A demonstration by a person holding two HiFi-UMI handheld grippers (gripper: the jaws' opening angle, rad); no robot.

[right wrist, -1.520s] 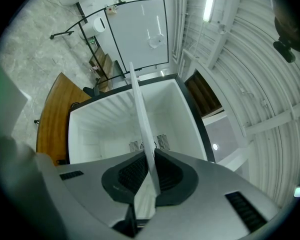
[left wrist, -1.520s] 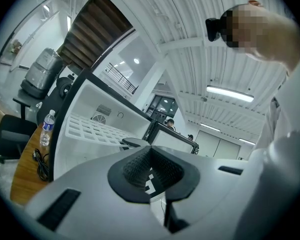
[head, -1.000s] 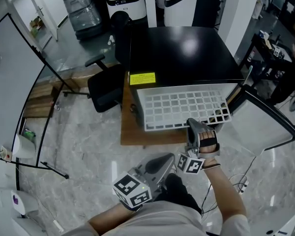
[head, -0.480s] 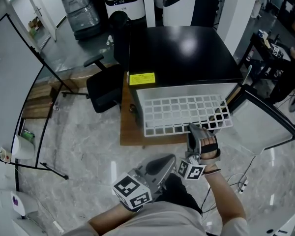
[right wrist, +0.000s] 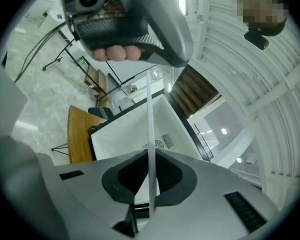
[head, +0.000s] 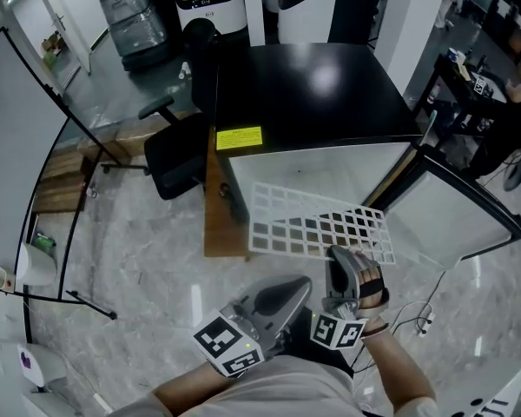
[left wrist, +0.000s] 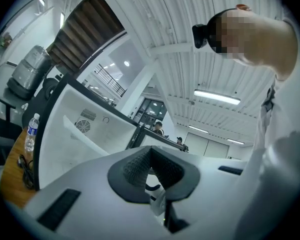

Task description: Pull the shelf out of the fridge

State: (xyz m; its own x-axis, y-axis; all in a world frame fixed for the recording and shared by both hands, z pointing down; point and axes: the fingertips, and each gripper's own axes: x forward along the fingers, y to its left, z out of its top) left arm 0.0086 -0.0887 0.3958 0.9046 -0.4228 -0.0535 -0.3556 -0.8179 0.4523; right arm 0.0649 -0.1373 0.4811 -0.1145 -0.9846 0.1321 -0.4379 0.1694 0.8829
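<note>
The white wire grid shelf (head: pixel 317 228) hangs tilted in front of the black fridge (head: pixel 304 94), clear of its white open cavity (head: pixel 330 168). My right gripper (head: pixel 334 254) is shut on the shelf's near edge. In the right gripper view the shelf (right wrist: pixel 150 134) shows edge-on as a thin white strip pinched between the jaws of the right gripper (right wrist: pixel 149 184). My left gripper (head: pixel 297 285) is held low near the person's body, shut on nothing, apart from the shelf. In its own view the left gripper (left wrist: pixel 150 166) points up toward the fridge cavity (left wrist: pixel 75 134).
The fridge door (head: pixel 464 202) stands swung open at the right. The fridge sits on a wooden platform (head: pixel 210 224) with a black office chair (head: pixel 178 150) at its left. A water bottle (left wrist: pixel 31 132) stands on that platform. Cables (head: pixel 421 320) lie on the marble floor at the right.
The shelf has slid out of the fridge toward the person, and now hangs free and tilted. The right gripper drew back with it. The left gripper stayed put.
</note>
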